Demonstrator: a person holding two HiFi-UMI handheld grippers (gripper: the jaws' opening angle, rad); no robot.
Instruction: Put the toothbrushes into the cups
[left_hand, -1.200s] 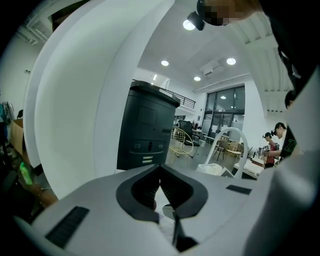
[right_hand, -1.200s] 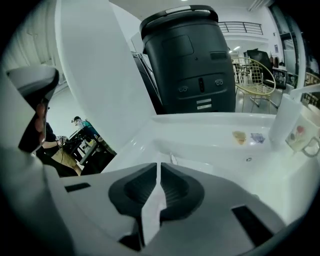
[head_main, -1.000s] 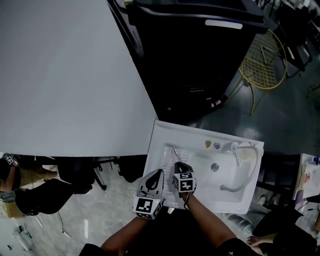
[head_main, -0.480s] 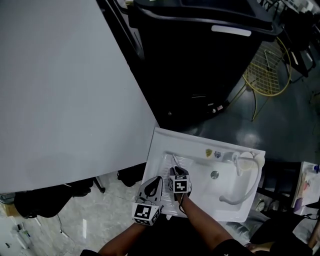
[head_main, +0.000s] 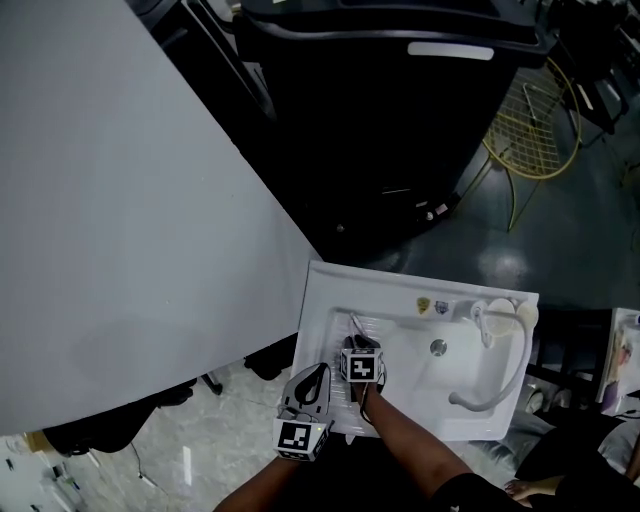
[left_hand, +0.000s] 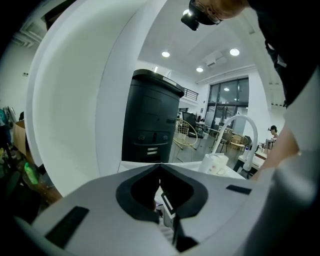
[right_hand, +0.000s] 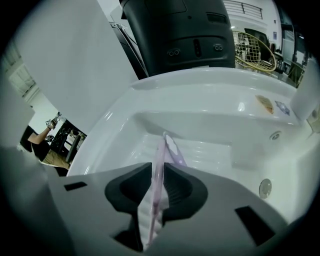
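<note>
A large white panel (head_main: 130, 200) is seen filling the upper left of the head view, and a tall black bin (head_main: 380, 120) is seen beyond it at the top. Below these, a white sink (head_main: 330, 285) is set at the lower middle, with a yellow wire chair (head_main: 540, 130) well apart at the upper right. A white arched faucet (head_main: 521, 350) is mounted at the right end of the sink, and a white cup (head_main: 497, 320) is stood just beside its base. The left gripper (head_main: 318, 372) is held at the sink's near left corner, with the right gripper (head_main: 355, 342) just beside it, over the ribbed ledge at the basin's left side. In the left gripper view the left gripper (left_hand: 160, 167) is shown with its jaws brought together at the tips, and no object can be made out between them. The bin (left_hand: 150, 125), the faucet (left_hand: 235, 119) and the printed cup (left_hand: 214, 164) are seen ahead of it. In the right gripper view the right gripper (right_hand: 159, 166) is shown with its jaws pressed onto a pale purple toothbrush (right_hand: 164, 150). The toothbrush (head_main: 353, 326) is pinched along its handle and is pointed forward over the ribbed ledge of the sink (right_hand: 210, 95), well apart from the cup.
</note>
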